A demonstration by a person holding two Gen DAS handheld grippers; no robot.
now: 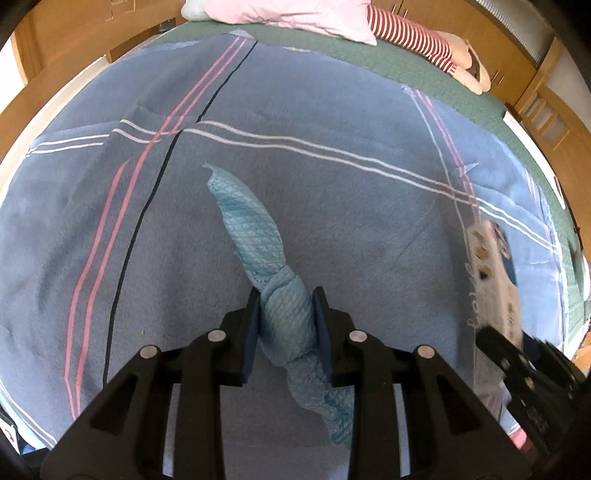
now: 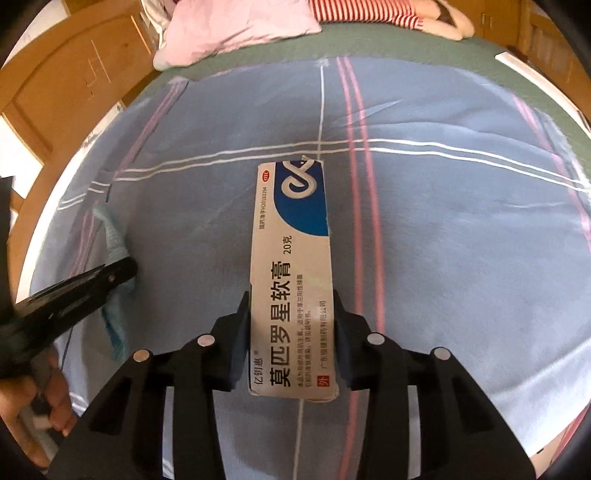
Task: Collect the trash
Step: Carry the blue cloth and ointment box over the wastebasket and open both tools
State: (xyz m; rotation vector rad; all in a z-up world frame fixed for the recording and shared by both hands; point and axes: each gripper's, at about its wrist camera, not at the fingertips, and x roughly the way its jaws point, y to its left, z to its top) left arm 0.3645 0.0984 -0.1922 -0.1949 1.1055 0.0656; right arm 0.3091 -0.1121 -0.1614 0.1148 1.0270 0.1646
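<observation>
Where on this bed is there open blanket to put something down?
Bare blue blanket lies right of the ointment box, and between the box and the twisted blue cloth. Left of the cloth is free too. The head end is crowded: pink pillow, striped doll.

Both wrist views look steeply down, close over one blanket (image 1: 332,206) – side by side.

The box (image 1: 495,280) at the left wrist view's right side is motion-blurred.
</observation>
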